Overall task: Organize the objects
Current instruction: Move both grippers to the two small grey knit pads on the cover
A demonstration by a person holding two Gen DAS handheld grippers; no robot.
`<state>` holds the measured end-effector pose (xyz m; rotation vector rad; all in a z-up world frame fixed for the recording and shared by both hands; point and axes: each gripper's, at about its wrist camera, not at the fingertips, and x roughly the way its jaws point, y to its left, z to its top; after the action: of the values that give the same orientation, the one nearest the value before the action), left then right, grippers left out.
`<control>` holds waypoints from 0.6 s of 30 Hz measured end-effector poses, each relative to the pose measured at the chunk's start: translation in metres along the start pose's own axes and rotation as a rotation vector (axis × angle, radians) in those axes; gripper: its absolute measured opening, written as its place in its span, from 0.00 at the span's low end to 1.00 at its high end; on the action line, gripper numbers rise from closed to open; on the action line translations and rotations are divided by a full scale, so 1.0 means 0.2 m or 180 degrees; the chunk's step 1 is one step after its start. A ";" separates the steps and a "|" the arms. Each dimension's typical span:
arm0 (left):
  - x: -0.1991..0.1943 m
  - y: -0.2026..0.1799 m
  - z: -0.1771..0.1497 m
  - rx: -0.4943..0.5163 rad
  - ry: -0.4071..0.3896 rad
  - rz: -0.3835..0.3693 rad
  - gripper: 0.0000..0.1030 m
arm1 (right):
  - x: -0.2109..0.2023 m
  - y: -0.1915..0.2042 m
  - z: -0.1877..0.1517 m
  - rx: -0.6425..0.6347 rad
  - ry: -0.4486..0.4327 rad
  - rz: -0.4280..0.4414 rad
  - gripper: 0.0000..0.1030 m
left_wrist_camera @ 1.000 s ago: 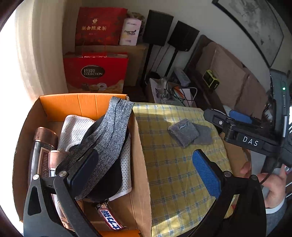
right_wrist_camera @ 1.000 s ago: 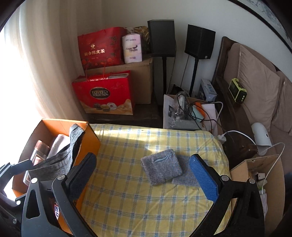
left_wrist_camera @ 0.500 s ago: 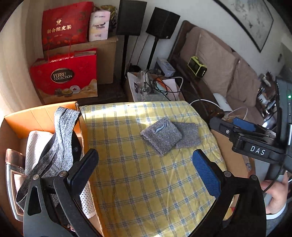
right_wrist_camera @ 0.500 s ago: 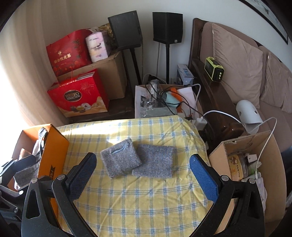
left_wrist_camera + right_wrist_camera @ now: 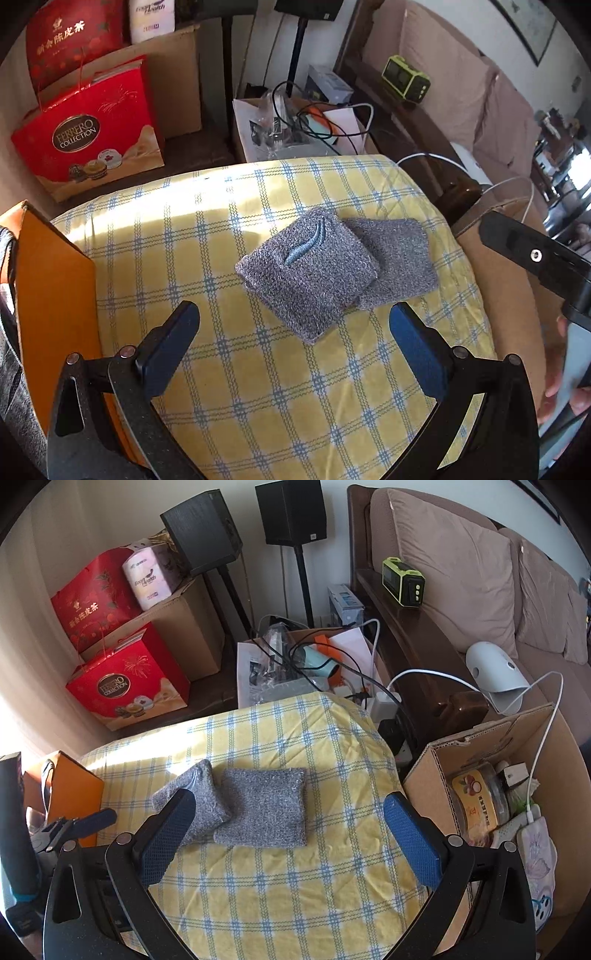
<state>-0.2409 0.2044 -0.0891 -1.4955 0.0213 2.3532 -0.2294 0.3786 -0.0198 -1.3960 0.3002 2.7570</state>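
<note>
- Left wrist view: the left tongs (image 5: pixel 293 334) are spread wide and empty, poised over the yellow checked surface (image 5: pixel 258 398), just short of two grey knitted cloths.
- The folded cloth with the blue mark (image 5: pixel 308 275) lies on top, its right edge overlapping the plain grey cloth (image 5: pixel 397 264). Both sit near the middle of the surface, apart from the orange box (image 5: pixel 55 295) at its left edge.
- Right wrist view: the right tongs (image 5: pixel 288 825) are likewise released and carrying nothing, aimed at the same pair; the plain cloth (image 5: pixel 264 808) lies between its fingers in this view, and the left finger hides part of the marked cloth (image 5: pixel 201 794).
- Judgement: neither cloth has been taken up yet; the step in hand appears to be an approach to one of them, probably for transfer to the orange box.
- Risk: because the cloths overlap, a pinch on the upper one may drag or snag the lower, shifting it toward the surface's edge.
- Risk: the knit is soft and folded; a shallow grip could catch one layer only, so the cloth unfolds or slips free in transit.
- Risk: both tongs point at the same spot; closing in together could bring them into contact.
- Risk: a low pinch may gather the checked covering with the cloth.
</note>
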 end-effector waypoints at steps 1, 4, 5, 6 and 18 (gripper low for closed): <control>0.03 0.00 0.01 0.0011 0.0018 0.0016 1.00 | 0.01 -0.01 0.00 0.0004 0.0007 -0.0001 1.00; 0.12 -0.02 0.05 0.0027 0.0121 0.0055 1.00 | 0.05 -0.03 0.00 0.0010 0.0038 -0.0001 1.00; 0.15 -0.02 0.06 0.0031 0.0158 0.0061 1.00 | 0.06 -0.03 0.00 0.0016 0.0045 0.0002 1.00; 0.18 -0.02 0.07 0.0043 0.0192 0.0095 1.00 | 0.07 -0.04 0.00 0.0026 0.0047 0.0005 1.00; 0.31 -0.12 0.13 0.0373 0.0300 0.0048 0.98 | 0.10 -0.10 -0.01 0.0120 0.0086 0.0049 1.00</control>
<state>-0.2802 0.2494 -0.1269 -1.5524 0.1914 2.2494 -0.2373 0.3959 -0.0401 -1.4291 0.3635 2.7314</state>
